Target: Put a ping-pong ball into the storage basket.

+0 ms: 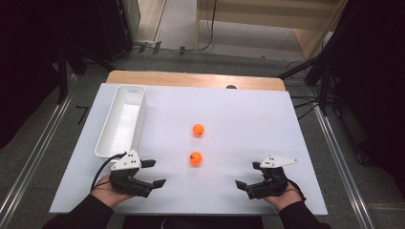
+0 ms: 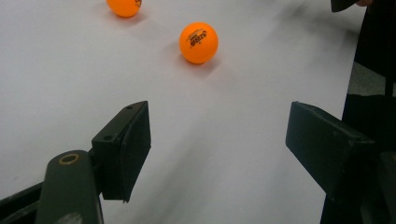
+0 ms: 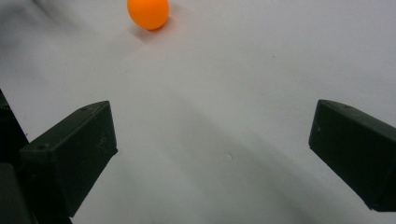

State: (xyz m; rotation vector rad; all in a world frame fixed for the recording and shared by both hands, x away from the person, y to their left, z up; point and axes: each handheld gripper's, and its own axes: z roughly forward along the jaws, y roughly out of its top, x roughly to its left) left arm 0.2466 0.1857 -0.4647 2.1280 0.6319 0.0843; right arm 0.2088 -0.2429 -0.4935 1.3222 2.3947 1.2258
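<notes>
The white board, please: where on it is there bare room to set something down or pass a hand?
The white board is bare across its right half, from the two orange balls to the right edge. There is also room between the left gripper and right gripper, both open. The white tray crowds the left side.

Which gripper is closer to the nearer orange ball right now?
Left. The left gripper sits just left of the nearer orange ball; the right gripper is farther off to its right.

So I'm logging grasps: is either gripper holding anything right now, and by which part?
Nothing is held. The left gripper and right gripper both have open, empty jaws; both orange balls lie apart on the table.
</notes>
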